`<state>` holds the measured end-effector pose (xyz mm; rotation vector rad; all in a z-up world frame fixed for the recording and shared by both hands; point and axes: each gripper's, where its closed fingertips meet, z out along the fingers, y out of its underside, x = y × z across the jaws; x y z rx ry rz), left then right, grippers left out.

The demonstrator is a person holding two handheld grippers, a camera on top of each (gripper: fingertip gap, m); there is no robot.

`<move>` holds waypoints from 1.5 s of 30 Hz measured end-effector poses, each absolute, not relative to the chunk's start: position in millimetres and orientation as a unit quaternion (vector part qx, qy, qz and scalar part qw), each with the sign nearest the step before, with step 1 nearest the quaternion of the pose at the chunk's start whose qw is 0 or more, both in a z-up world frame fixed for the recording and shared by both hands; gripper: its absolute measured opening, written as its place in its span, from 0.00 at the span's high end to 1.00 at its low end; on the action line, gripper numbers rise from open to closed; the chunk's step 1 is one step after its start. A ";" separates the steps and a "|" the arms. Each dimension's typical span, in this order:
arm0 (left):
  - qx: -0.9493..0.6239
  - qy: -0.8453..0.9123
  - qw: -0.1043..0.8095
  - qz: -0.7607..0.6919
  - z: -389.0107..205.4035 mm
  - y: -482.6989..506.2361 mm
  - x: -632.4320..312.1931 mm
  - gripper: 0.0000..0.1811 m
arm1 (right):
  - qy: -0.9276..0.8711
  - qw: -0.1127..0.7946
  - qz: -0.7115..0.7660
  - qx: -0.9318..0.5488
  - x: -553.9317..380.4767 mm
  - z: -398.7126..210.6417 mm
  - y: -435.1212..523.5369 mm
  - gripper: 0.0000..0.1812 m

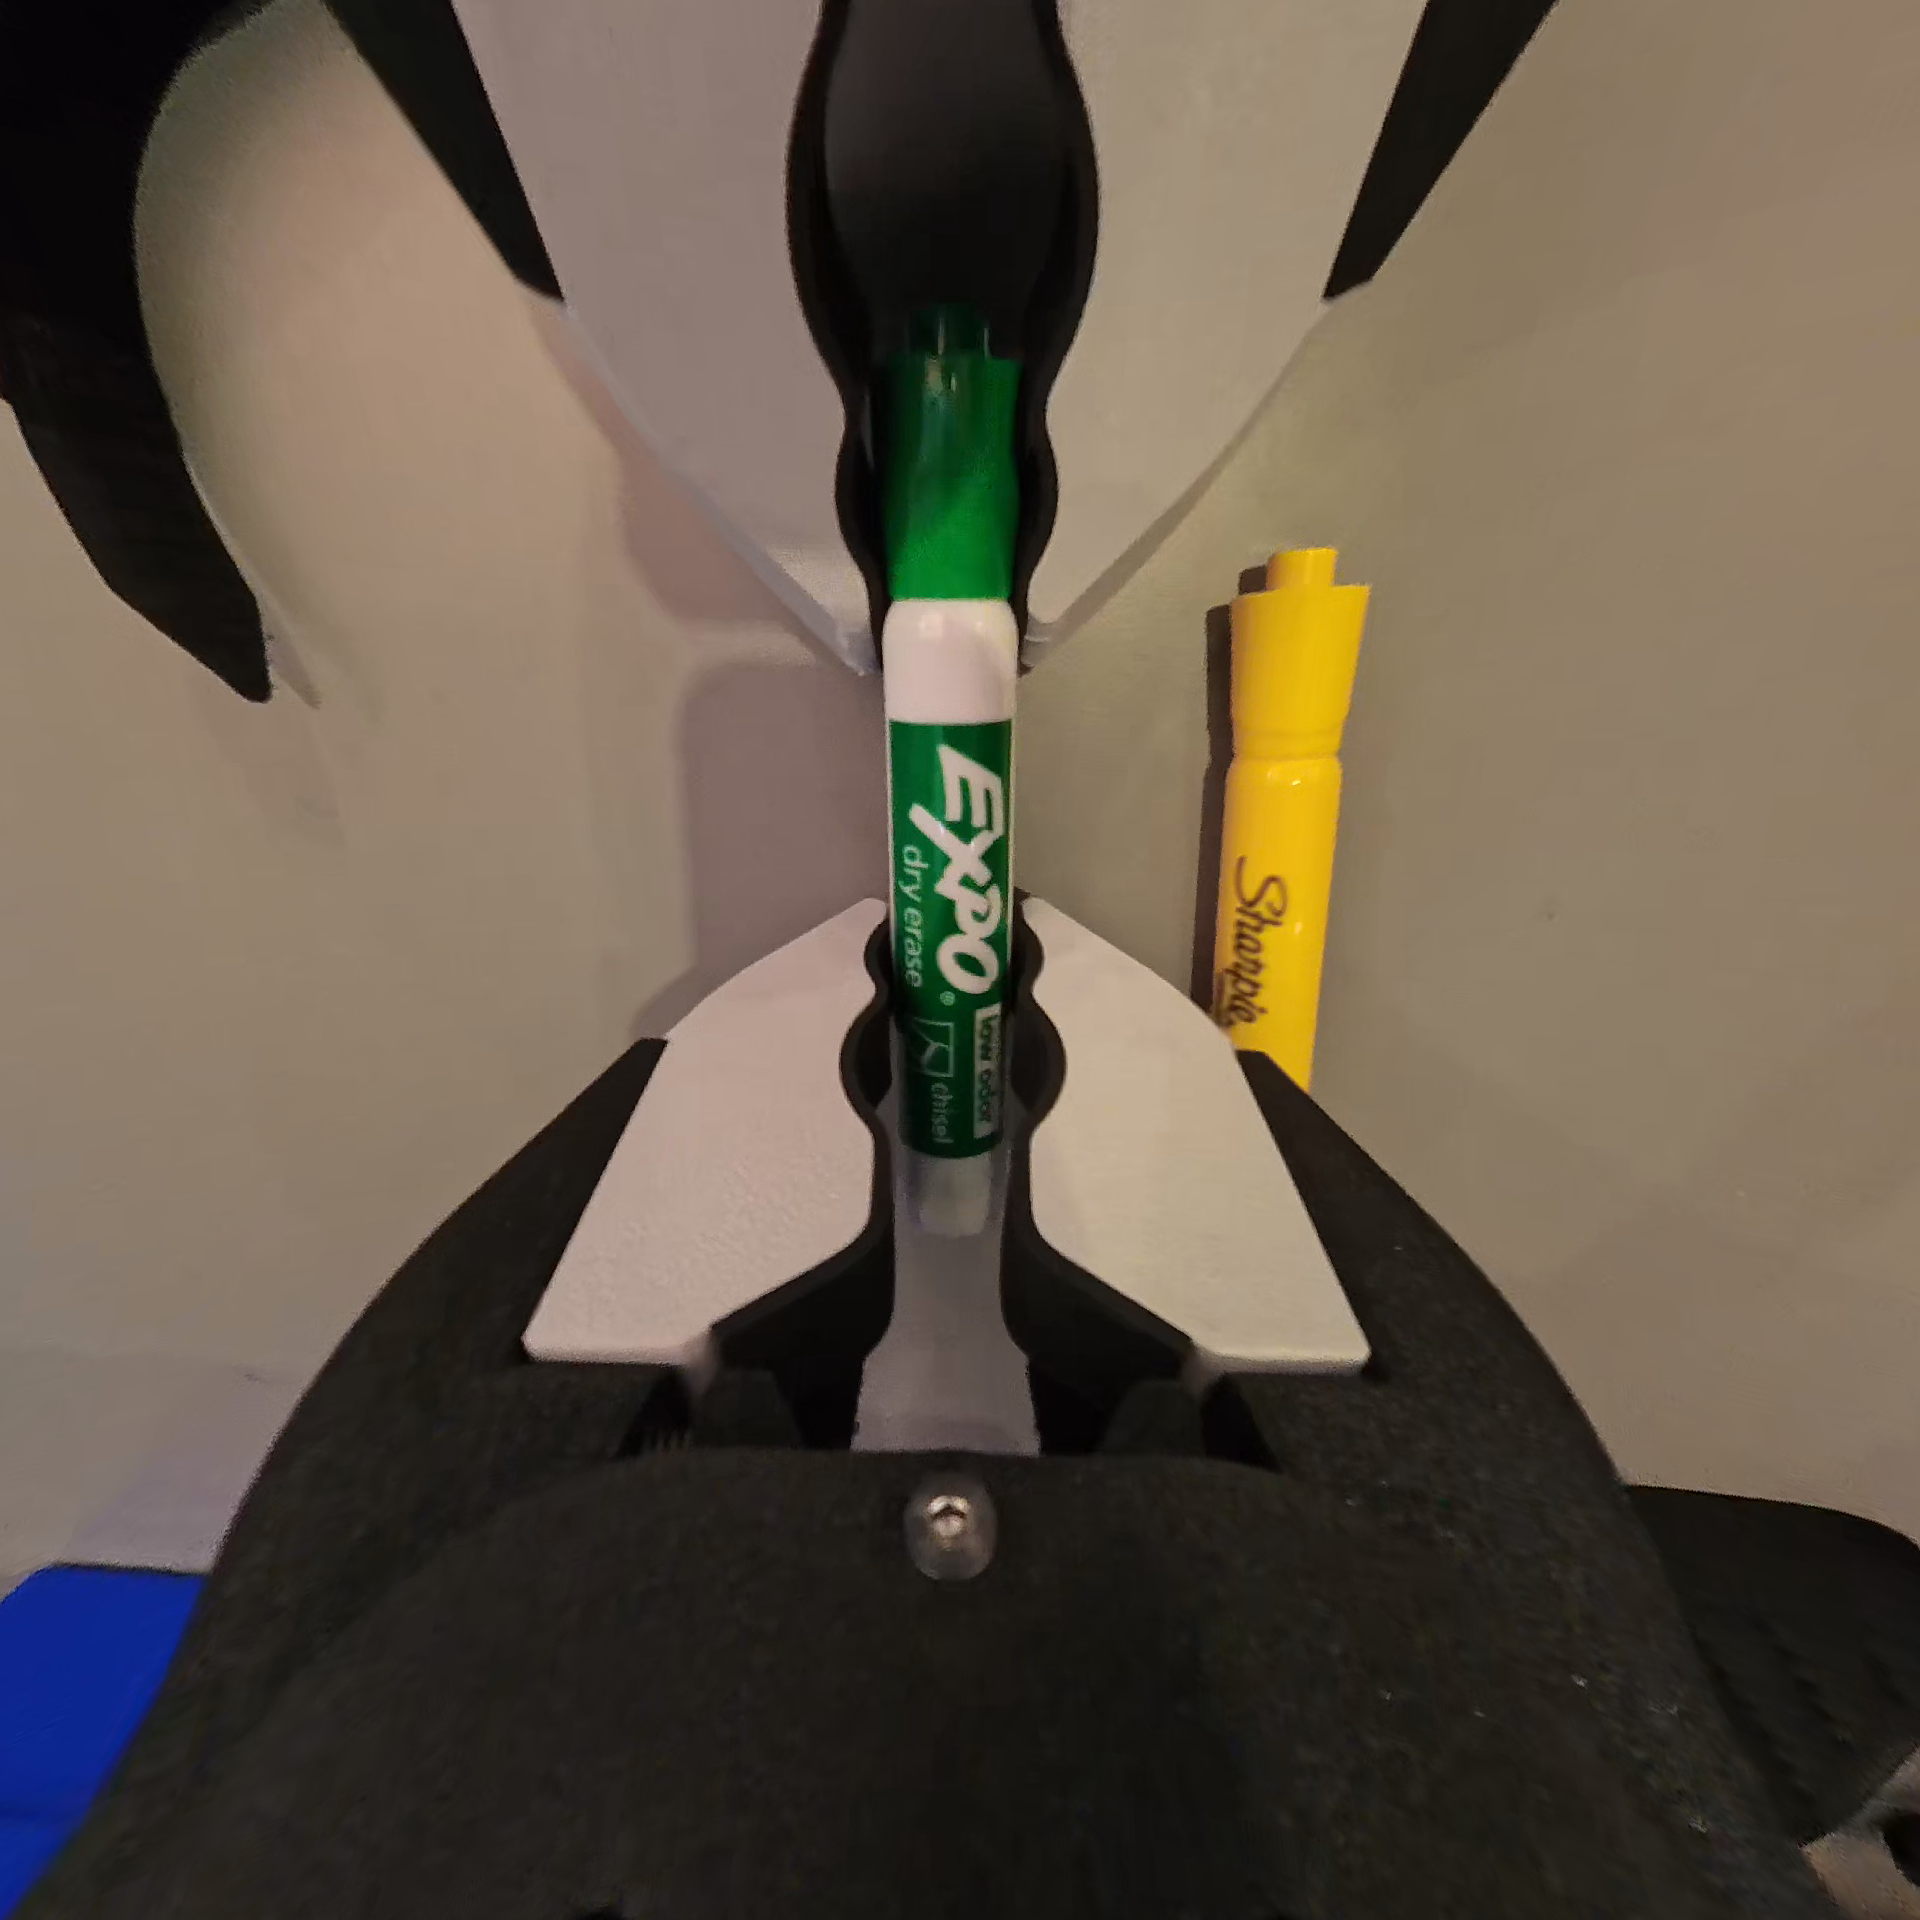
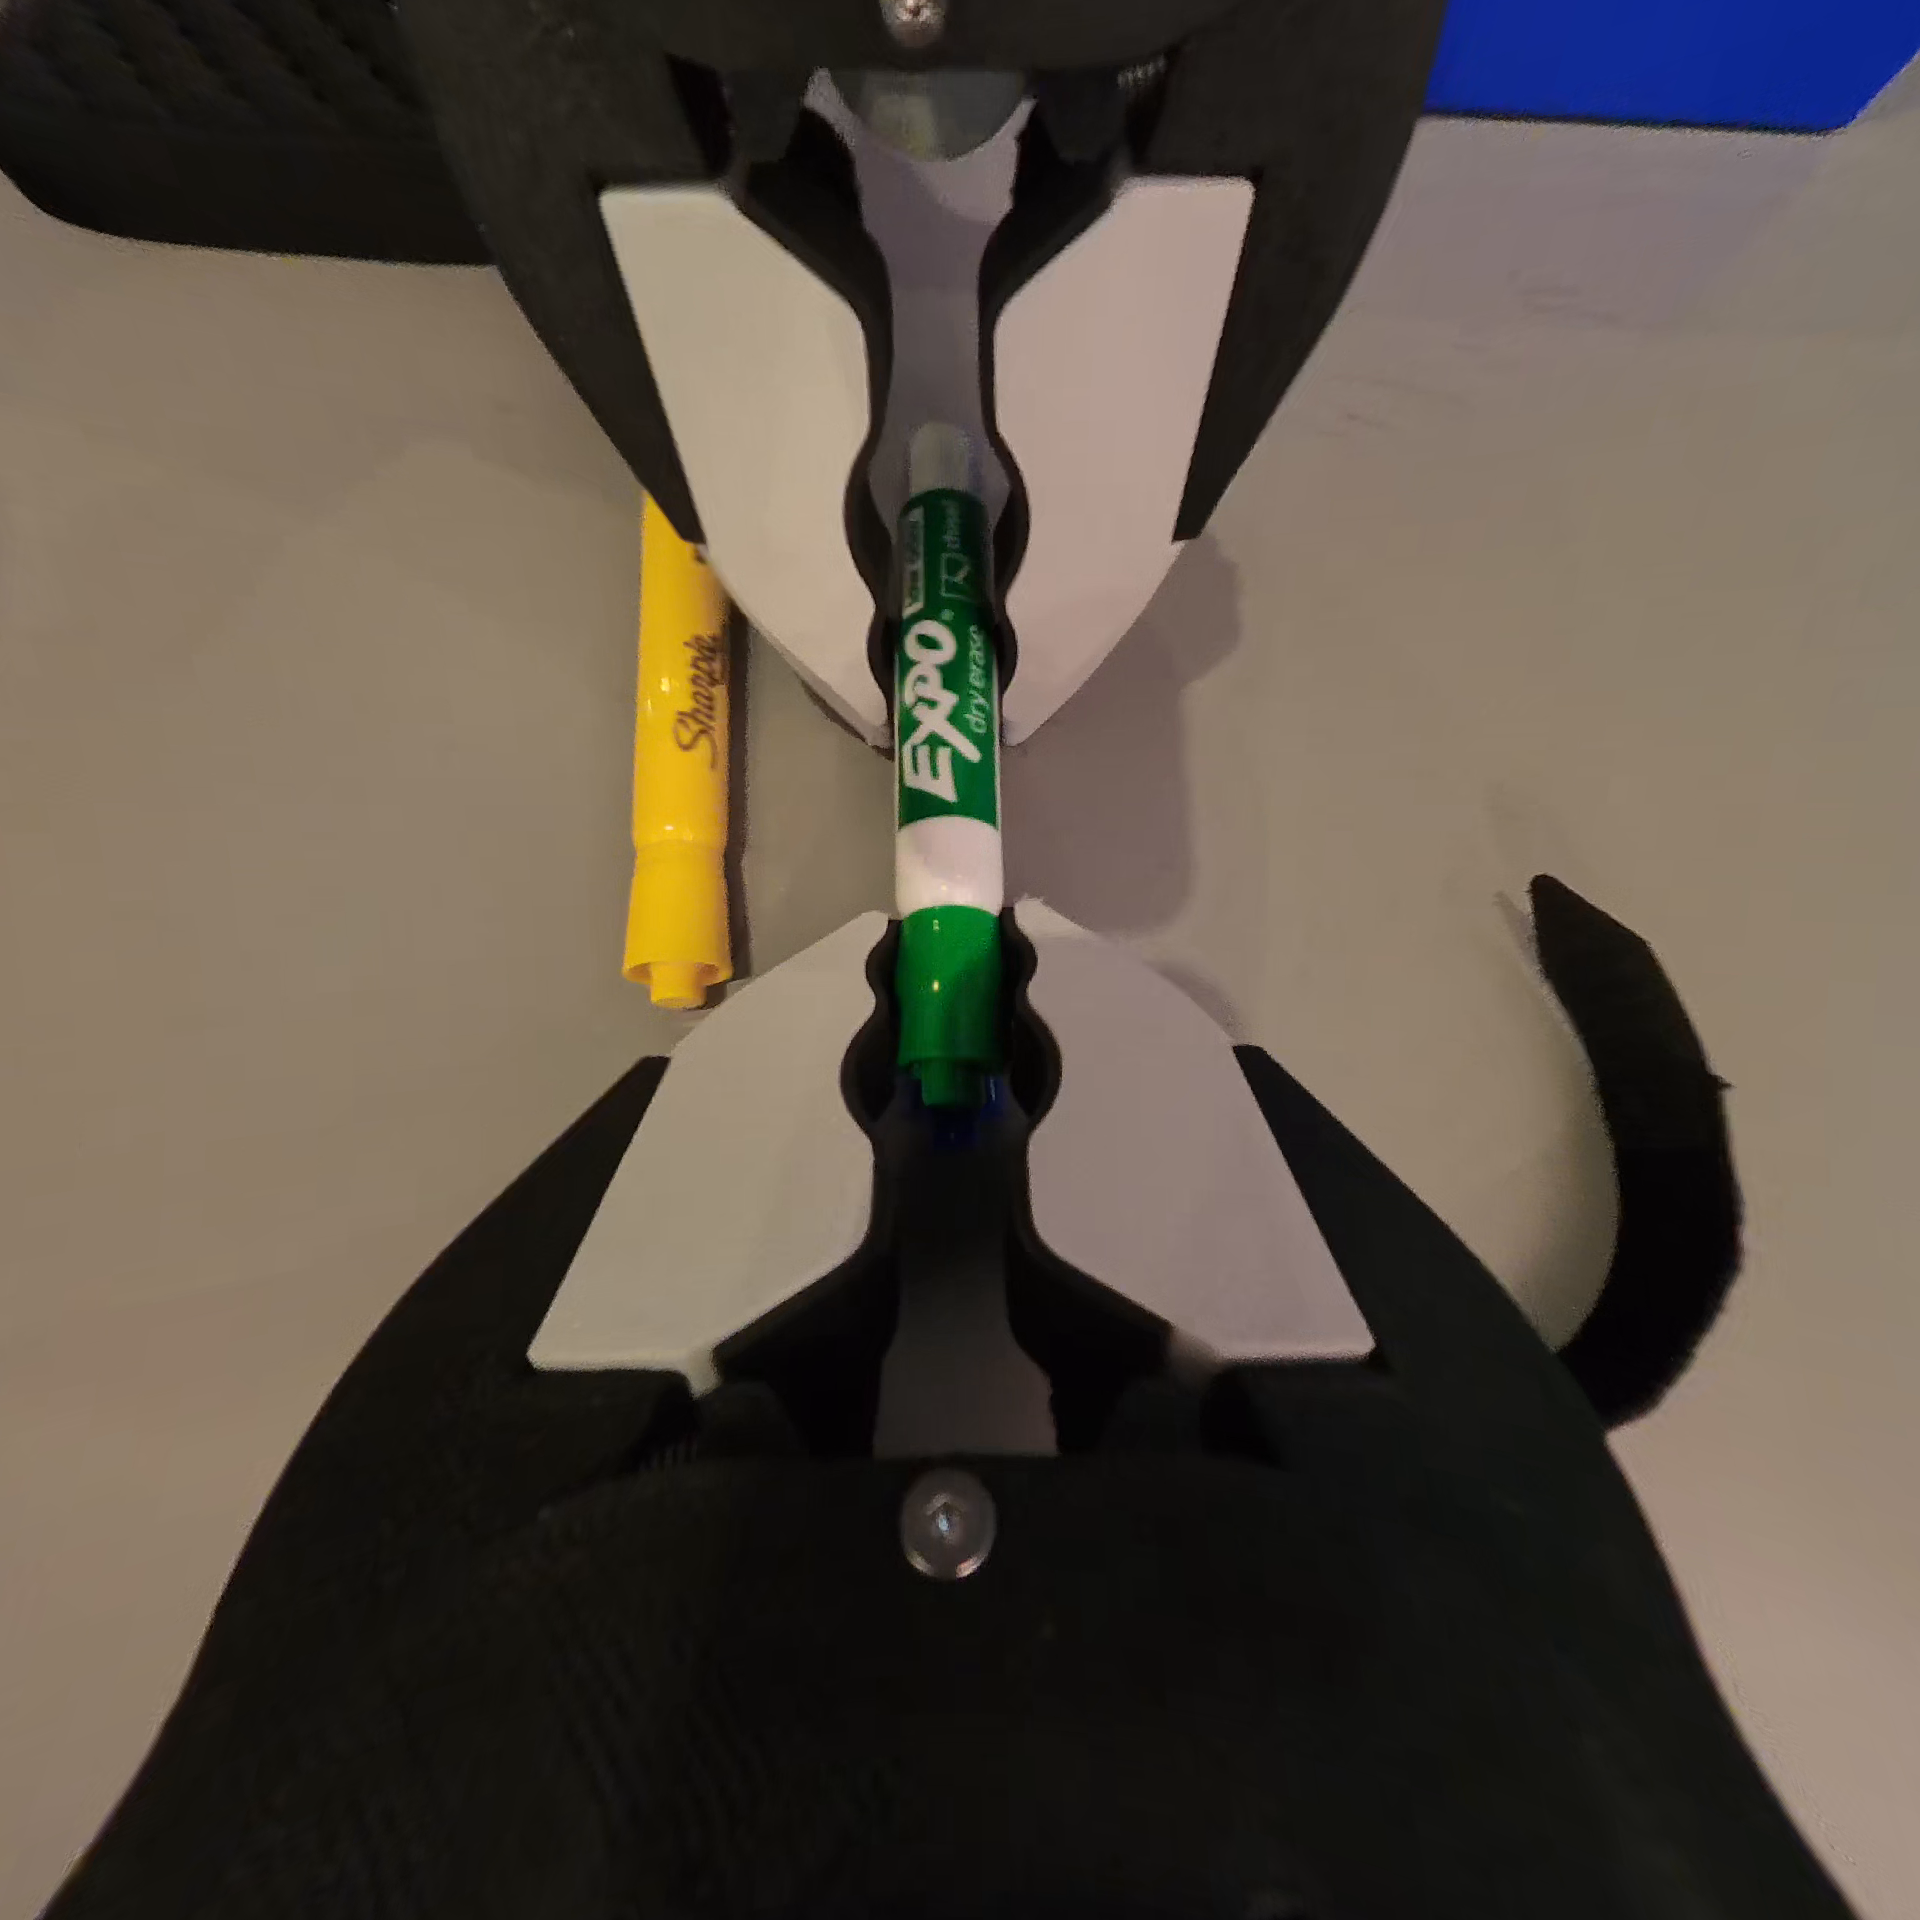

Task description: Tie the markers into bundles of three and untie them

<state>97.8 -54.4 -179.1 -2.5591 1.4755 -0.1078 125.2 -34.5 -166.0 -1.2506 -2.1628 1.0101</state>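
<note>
A green dry-erase marker (image 1: 948, 831) lies along the middle of the grey table, held at both ends. My left gripper (image 1: 951, 935) is shut on its labelled body end. My right gripper (image 2: 951, 935) faces it and is shut on the green cap end (image 2: 948, 987). A blue marker (image 2: 951, 1117) shows just under the green cap, between the right jaws. A yellow marker (image 1: 1283, 831) lies loose on the table parallel to the green one, also in the right wrist view (image 2: 681, 748). A black strap (image 2: 1652, 1143) curls on the table beside the right gripper.
A blue object (image 2: 1662, 52) sits at the table's edge behind the left gripper, also in the left wrist view (image 1: 73, 1683). A black mesh surface (image 2: 208, 135) lies beyond that edge. The black strap (image 1: 125, 416) arcs at the far left in the left wrist view.
</note>
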 end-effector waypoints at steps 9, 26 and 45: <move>-0.853 0.517 0.043 -0.056 -159.3 -57.6 102.9 0.90 | -0.750 0.157 0.447 -0.461 119.9 -144.1 -43.3 0.84; -0.853 0.511 0.054 -0.089 -140.0 -42.0 108.4 0.90 | -0.749 0.082 0.434 -0.494 127.8 -156.7 -33.9 0.89; -0.846 0.521 0.099 -0.057 -121.4 -33.4 101.1 0.75 | -0.712 0.089 0.468 -0.516 126.1 -135.6 -30.0 0.89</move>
